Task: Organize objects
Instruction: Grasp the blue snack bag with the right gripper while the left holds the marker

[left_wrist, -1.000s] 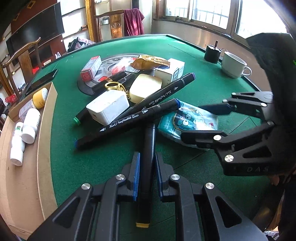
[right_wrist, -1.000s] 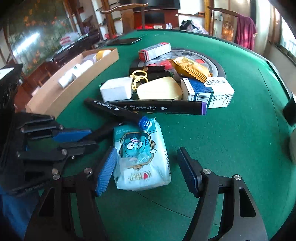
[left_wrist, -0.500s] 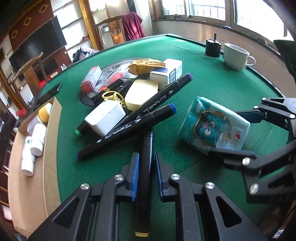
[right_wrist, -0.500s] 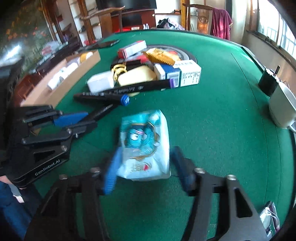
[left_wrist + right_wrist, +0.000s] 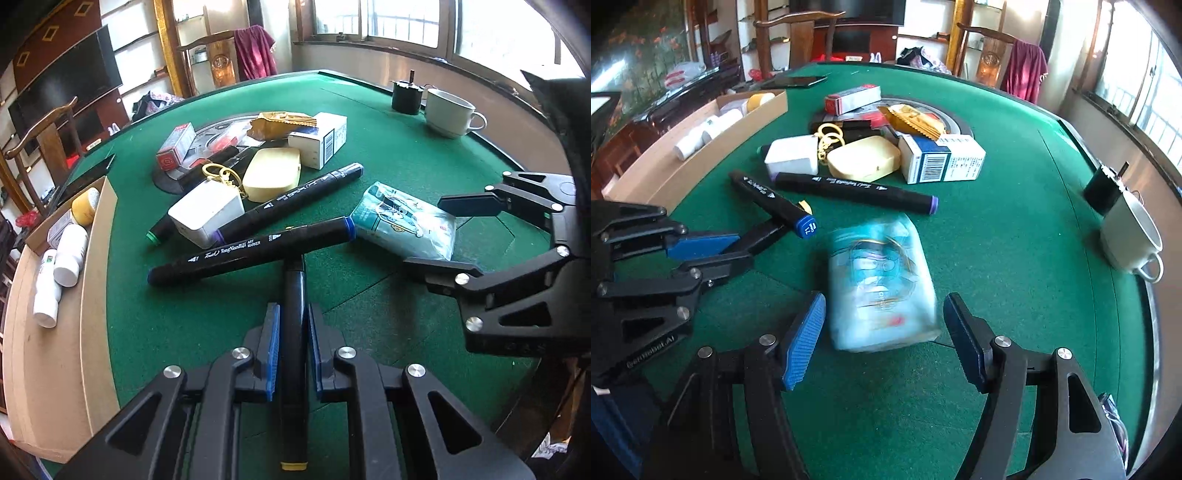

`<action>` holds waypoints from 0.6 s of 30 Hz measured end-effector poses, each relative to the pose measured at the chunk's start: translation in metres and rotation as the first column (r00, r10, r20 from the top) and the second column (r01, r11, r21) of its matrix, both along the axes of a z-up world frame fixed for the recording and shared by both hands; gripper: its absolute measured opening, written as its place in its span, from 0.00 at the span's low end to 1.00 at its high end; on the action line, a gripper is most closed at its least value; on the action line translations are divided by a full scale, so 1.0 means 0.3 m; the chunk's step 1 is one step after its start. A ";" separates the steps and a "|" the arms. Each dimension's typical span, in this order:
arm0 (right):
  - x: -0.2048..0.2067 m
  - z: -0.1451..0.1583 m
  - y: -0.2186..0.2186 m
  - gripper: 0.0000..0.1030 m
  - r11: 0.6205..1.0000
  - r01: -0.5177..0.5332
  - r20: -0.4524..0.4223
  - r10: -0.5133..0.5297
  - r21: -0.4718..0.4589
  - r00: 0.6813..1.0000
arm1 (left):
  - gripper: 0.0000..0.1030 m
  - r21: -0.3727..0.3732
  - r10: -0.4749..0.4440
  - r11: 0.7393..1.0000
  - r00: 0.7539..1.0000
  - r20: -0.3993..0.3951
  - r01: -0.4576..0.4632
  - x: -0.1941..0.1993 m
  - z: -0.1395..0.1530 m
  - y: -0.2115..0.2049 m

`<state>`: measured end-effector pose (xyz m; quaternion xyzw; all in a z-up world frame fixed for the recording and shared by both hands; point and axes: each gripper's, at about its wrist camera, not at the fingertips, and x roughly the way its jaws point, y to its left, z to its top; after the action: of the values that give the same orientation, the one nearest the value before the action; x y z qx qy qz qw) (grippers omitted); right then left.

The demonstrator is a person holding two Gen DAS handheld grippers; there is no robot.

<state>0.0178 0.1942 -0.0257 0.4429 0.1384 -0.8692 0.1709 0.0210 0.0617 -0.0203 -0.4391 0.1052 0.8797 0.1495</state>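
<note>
**Marker gripped on the left, tissue pack lying free on the right**

While the left tongs [image 5: 291,354] are clamped on a black marker [image 5: 293,314], the right tongs [image 5: 884,332] are spread wide, their jaws having just been opening. A teal tissue pack [image 5: 882,291] is seen between the right pads, blurred, with a gap on each side, so no pad is pressed against it. In the left wrist view the same pack [image 5: 404,223] is shown lying on the green desk [image 5: 388,155].

The gripped marker is held along the line of the left fingers, its yellow end nearest the camera. Its far end is tucked under a blue-capped marker [image 5: 251,249] that is laid across it. A purple-capped marker [image 5: 291,201] is placed just beyond, at a slant.

Behind the markers a cluster is gathered: a white box [image 5: 207,214], a pale yellow case [image 5: 271,177], a gold keyring [image 5: 218,173], a blue-and-white carton [image 5: 321,142], a gold wrapper [image 5: 282,122] and a red box [image 5: 175,146]. A cardboard tray [image 5: 99,258] is set at the desk's left edge, with white bottles [image 5: 70,251] lying inside. A white cup [image 5: 450,114] is stood near the desk's far right rim, well apart from the cluster.
</note>
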 end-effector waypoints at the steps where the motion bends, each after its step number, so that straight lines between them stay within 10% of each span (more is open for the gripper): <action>1: -0.005 -0.004 -0.002 0.65 1.000 0.005 0.002 -0.005 0.011 1.000 | 0.13 0.010 0.001 1.000 1.000 0.003 -0.001 -0.003 0.000 -0.004; 18: -0.072 -0.007 -0.004 0.49 0.996 0.081 0.034 -0.080 -0.037 0.996 | 0.13 0.043 0.001 0.999 1.000 0.012 -0.002 -0.003 0.000 -0.011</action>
<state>-0.0038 0.1930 -0.0278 0.4588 0.1009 -0.8706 0.1465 0.0200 0.0585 -0.0202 -0.4410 0.0850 0.8792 0.1590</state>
